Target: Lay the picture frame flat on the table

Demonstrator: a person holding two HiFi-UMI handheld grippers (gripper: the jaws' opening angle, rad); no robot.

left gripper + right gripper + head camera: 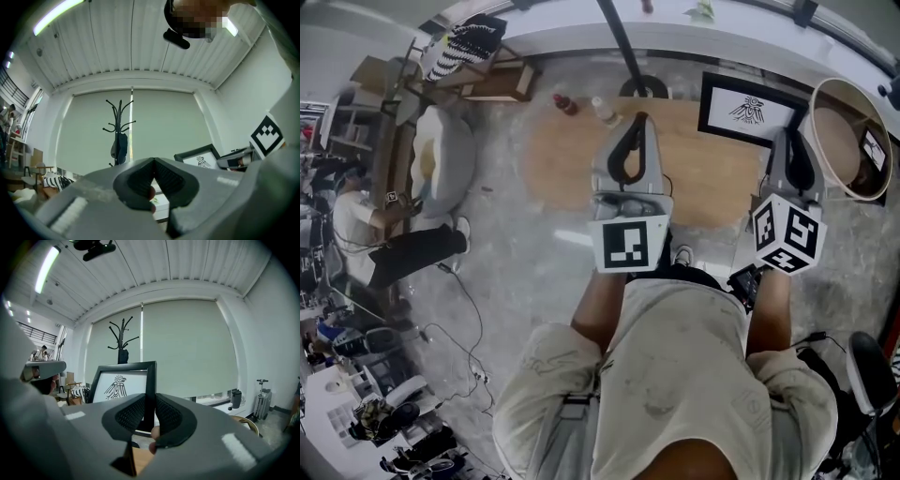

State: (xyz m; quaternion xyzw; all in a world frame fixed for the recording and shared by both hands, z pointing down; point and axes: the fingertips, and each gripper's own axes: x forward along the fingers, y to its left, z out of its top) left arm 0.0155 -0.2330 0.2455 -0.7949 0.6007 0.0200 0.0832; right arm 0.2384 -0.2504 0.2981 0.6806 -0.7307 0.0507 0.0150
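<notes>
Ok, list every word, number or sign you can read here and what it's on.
No readable words or numbers anywhere.
On the picture frame: bird drawing only, no caption.
On the marker cubes: black-and-white square patterns, not text.
On the red bottle and pale bottle: labels too small to read.

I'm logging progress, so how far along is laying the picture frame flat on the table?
Done: the right gripper is closed on the right edge of the picture frame. In hand: that grip, with the frame standing upright on the wooden table. Left: tipping it down flat and letting go. The left gripper is shut and empty.
</notes>
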